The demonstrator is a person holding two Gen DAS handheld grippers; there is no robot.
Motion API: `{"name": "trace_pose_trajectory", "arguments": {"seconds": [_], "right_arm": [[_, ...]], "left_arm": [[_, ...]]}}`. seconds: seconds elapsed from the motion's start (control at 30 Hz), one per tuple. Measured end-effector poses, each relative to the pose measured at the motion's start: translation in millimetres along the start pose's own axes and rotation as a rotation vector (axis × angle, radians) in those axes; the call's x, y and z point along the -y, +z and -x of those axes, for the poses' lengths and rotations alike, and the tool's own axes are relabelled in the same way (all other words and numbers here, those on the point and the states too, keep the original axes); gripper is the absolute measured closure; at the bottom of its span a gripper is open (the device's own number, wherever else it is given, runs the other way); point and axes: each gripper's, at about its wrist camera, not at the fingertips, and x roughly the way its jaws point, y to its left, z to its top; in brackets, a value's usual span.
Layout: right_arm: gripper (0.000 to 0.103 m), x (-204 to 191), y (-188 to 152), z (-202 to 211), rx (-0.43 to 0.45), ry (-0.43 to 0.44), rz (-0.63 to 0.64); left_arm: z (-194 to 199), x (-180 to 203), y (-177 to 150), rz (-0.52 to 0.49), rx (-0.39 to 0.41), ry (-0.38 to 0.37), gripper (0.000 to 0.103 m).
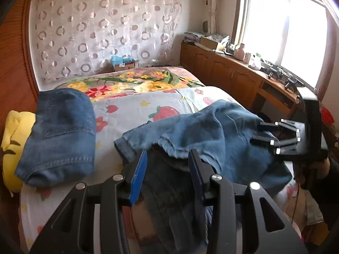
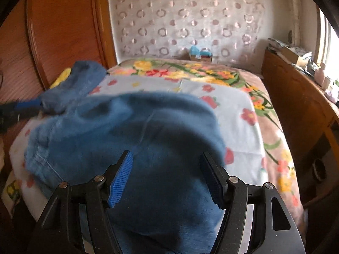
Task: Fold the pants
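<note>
A pair of blue denim pants (image 1: 207, 135) lies crumpled on the near part of the bed and hangs over its front edge. My left gripper (image 1: 167, 158) is open, its blue-padded fingers either side of the pants' dark lower fabric. My right gripper (image 2: 166, 158) is open right above the same pants (image 2: 135, 131), which fill the middle of the right wrist view, blurred. The right gripper also shows in the left wrist view (image 1: 275, 137) at the pants' right side. A second pair of jeans (image 1: 59, 135), folded, lies at the left on a yellow pillow (image 1: 12, 139).
The bed has a strawberry-print sheet (image 1: 135, 110) and a floral blanket (image 1: 135, 82) behind. A wooden headboard (image 2: 63, 31) is at the left. A wooden cabinet (image 1: 228, 72) with clutter runs under the window on the right. A small box (image 1: 125, 63) stands at the far wall.
</note>
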Motion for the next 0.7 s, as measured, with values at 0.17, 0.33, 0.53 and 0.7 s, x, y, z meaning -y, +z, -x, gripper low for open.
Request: {"name": "trace_pose_trajectory", "arguments": {"seconds": [0.17,0.33,0.53,0.7], "right_arm": [[0.035,3.3,-11.1,-14.6,-0.021,0.000,-0.006],[0.034,6.9,-17.5,-18.2,-0.011,0.004,-0.024],[0.030,12.9,-15.9,-20.0,-0.025,0.047,-0.071],[0.029,14.0,-14.8,-21.7,-0.029,0.063,-0.082]], "left_arm": [[-34.7,-7.0,11.6,-0.020,-0.051,-0.005,0.064],[-61.8,-12.4,14.1,-0.024,-0.100,-0.022,0.064],[-76.8,-4.6,10.9,-0.058,-0.138,-0.020,0.065],[-76.8,-0.5,10.0,-0.077,-0.139,-0.028,0.079]]}}
